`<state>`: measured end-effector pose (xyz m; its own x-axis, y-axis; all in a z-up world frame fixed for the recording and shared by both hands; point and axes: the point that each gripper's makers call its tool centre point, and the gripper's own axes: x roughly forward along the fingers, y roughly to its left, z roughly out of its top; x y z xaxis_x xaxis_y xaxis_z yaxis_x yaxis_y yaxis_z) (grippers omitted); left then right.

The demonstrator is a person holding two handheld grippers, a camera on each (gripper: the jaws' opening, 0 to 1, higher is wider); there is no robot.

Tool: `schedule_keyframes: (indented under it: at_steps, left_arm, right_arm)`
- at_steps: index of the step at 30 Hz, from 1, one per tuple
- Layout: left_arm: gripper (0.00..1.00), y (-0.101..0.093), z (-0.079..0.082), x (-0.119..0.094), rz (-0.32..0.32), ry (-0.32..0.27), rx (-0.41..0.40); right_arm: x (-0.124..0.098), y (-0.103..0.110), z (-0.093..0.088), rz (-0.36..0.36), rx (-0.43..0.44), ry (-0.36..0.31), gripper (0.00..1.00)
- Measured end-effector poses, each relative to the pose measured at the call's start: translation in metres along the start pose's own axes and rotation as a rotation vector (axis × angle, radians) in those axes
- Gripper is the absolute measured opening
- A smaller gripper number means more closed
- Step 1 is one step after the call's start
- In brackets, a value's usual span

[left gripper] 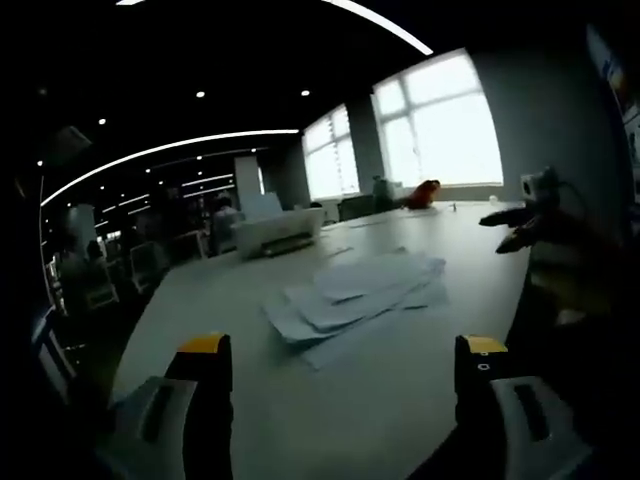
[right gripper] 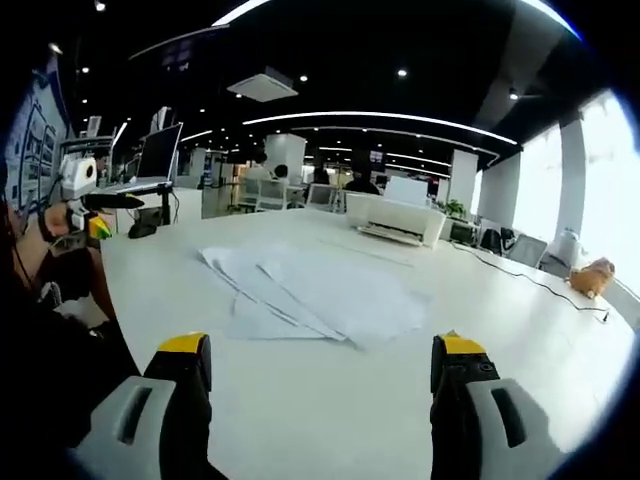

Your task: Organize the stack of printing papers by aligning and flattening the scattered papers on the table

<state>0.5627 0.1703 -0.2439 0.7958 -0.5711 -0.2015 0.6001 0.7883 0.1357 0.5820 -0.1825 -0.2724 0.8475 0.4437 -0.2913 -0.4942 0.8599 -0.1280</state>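
Scattered white printing papers (left gripper: 355,295) lie fanned out and overlapping on the white table (left gripper: 400,400), ahead of my left gripper (left gripper: 345,365). Its yellow-tipped jaws stand wide apart with nothing between them, short of the sheets. In the right gripper view the same papers (right gripper: 320,290) spread across the table (right gripper: 320,420) beyond my right gripper (right gripper: 320,365), which is open and empty too. The other gripper (left gripper: 510,228) shows at the right edge of the left gripper view, and at the left edge of the right gripper view (right gripper: 90,215), held by a person.
A white printer (left gripper: 278,232) stands at the table's far side, also the printer (right gripper: 395,222) in the right gripper view. A cable (right gripper: 530,280) runs along the table toward an orange object (right gripper: 590,275). Monitors (right gripper: 160,150) and chairs stand beyond. Windows (left gripper: 440,125) are bright.
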Motion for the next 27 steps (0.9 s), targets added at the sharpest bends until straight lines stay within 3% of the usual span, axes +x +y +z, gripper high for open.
schedule_keyframes:
  at_steps: [27]
  left_arm:
    - [0.94, -0.014, 0.009, 0.002, -0.031, -0.028, 0.024]
  right_arm:
    - [0.041, -0.006, 0.013, 0.03, -0.014, -0.01, 0.86]
